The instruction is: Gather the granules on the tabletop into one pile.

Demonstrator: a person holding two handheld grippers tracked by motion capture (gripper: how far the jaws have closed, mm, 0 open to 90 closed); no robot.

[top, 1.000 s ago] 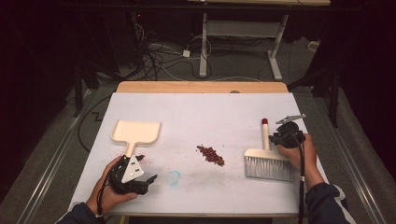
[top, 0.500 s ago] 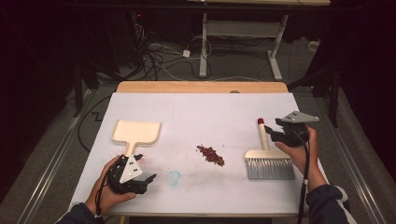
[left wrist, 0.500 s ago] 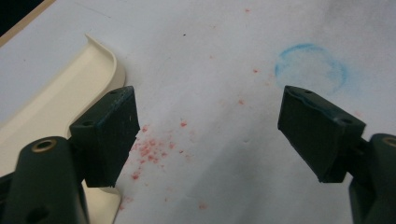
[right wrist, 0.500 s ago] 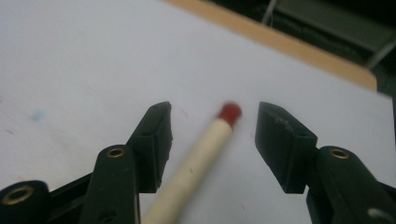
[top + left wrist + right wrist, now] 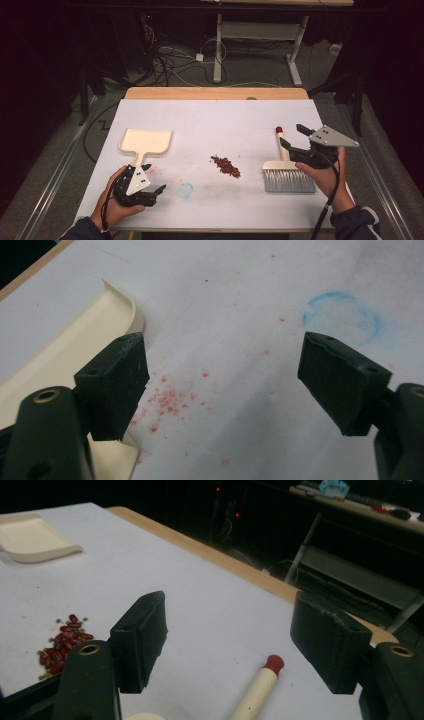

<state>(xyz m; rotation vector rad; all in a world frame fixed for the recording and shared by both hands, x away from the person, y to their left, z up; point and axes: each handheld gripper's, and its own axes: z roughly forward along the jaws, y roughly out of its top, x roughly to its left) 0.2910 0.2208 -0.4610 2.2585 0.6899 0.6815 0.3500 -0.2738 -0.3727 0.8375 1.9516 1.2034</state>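
Now the right gripper point(image 5: 292, 136) has just been opening its jaws; they stand wide and empty above the brush point(image 5: 286, 170), which lies on the table point(image 5: 210, 115). Left gripper point(image 5: 159, 192) jaws wide, empty, beside the dustpan point(image 5: 146, 142). Red bits point(image 5: 226, 166) lie mid-table.

Left gripper point(image 5: 159, 190) rests gaping, seemingly low; right gripper point(image 5: 292, 136), lifted, has just been opening.

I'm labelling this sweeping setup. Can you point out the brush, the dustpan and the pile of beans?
brush point(image 5: 289, 179), high view, on its grey bristles
dustpan point(image 5: 147, 140), high view, on its cream tray
pile of beans point(image 5: 226, 166), high view, middle of the pile
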